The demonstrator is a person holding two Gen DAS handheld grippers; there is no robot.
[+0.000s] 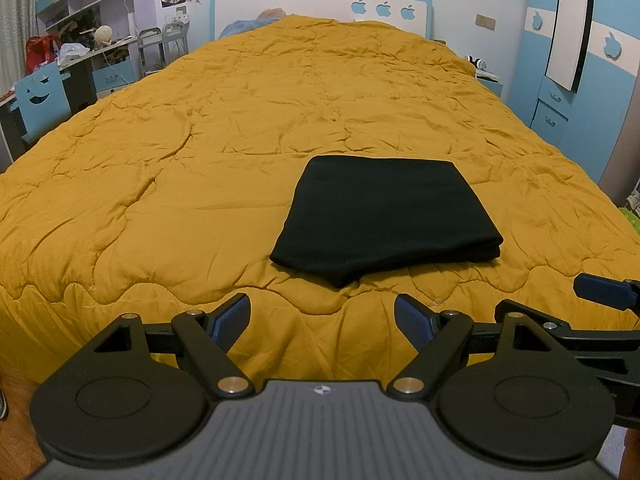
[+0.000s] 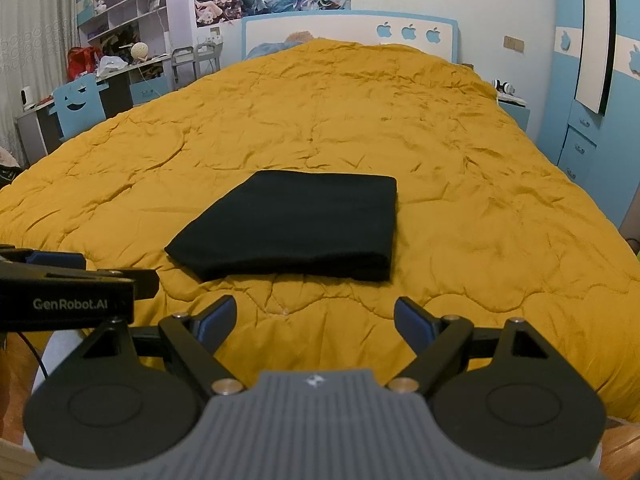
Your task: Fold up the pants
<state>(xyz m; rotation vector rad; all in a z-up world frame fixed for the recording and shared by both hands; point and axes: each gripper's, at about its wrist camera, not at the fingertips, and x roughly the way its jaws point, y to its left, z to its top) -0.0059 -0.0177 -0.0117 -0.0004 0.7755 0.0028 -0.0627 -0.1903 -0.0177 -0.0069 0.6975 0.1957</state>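
Observation:
The black pants (image 1: 384,220) lie folded into a flat rectangle on the mustard quilt (image 1: 200,140) near the foot of the bed. They also show in the right wrist view (image 2: 296,224). My left gripper (image 1: 322,322) is open and empty, held back over the bed's near edge, short of the pants. My right gripper (image 2: 314,322) is open and empty, likewise short of the pants. The right gripper's blue finger shows at the right edge of the left wrist view (image 1: 604,290). The left gripper's body shows at the left edge of the right wrist view (image 2: 64,296).
The quilt covers the whole bed up to a blue-and-white headboard (image 1: 320,8). A desk with a blue chair (image 1: 40,100) and shelves stand at the left. A blue wardrobe (image 1: 580,80) and nightstand (image 2: 512,108) stand at the right.

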